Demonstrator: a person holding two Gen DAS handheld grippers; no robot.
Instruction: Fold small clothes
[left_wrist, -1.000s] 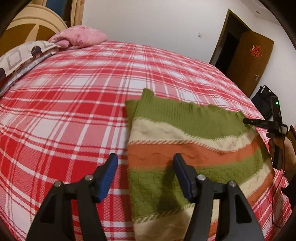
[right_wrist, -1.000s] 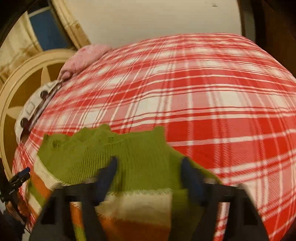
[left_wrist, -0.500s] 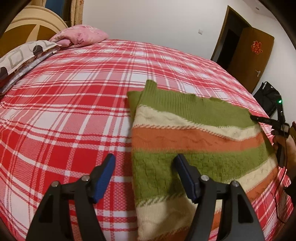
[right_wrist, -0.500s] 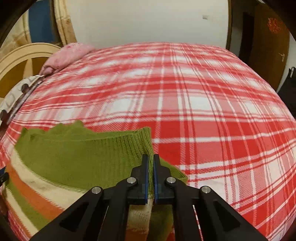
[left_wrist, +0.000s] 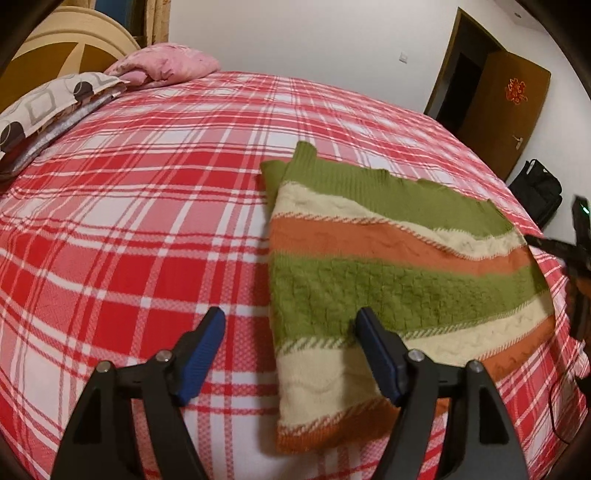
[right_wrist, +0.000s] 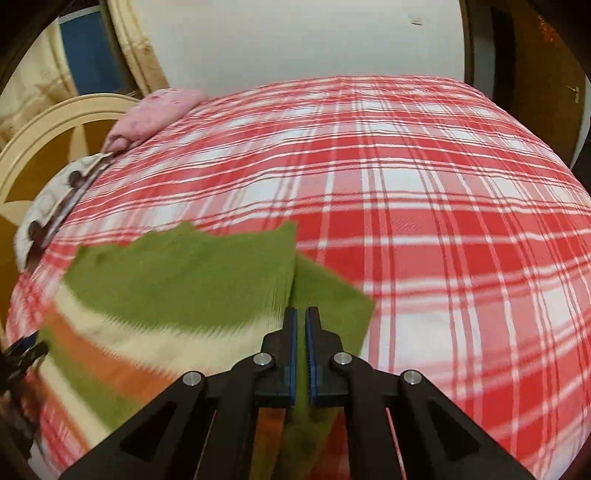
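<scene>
right tongs (right_wrist: 301, 354): clamped on sweater (left_wrist: 388, 266) green hem
left tongs (left_wrist: 291, 354): wide, empty
risk: thin pinch slips, fold skews on bed (left_wrist: 129, 221)

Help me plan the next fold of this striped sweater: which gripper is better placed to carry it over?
Probably the right. The right gripper is already shut on the striped sweater at its green edge, ready to carry it. The left gripper hangs open, holding nothing.
</scene>
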